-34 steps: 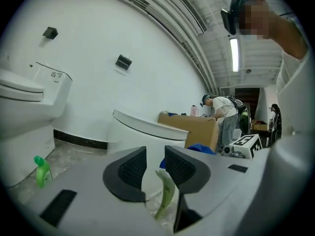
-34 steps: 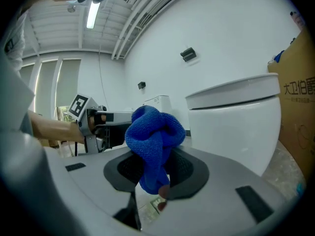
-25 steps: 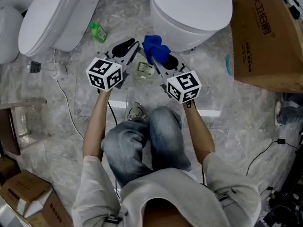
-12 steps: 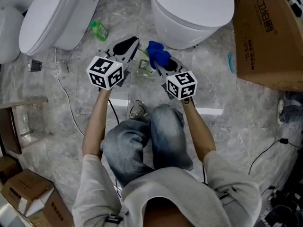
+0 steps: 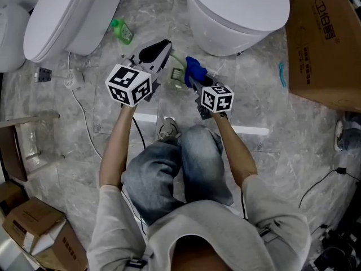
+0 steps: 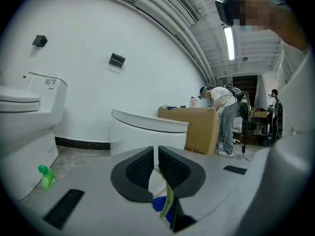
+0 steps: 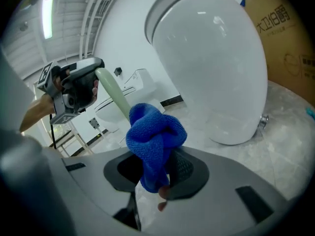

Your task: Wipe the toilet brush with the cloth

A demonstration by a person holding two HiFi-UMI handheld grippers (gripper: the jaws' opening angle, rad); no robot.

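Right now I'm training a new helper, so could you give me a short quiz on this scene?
1. True or false: the right tongs grip the blue cloth.
2. Which holds the toilet brush handle? A) left tongs B) right tongs C) nothing
3. Fill in: the green bottle sits on the floor beside a white ____.
Key: 1 true. 2 A; their jaws have just closed on it. 3 toilet.

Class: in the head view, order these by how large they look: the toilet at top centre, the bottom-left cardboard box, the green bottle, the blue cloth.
1. Toilet
2. Cardboard box
3. Green bottle and blue cloth: about alike, the cloth partly hidden, so unranked.
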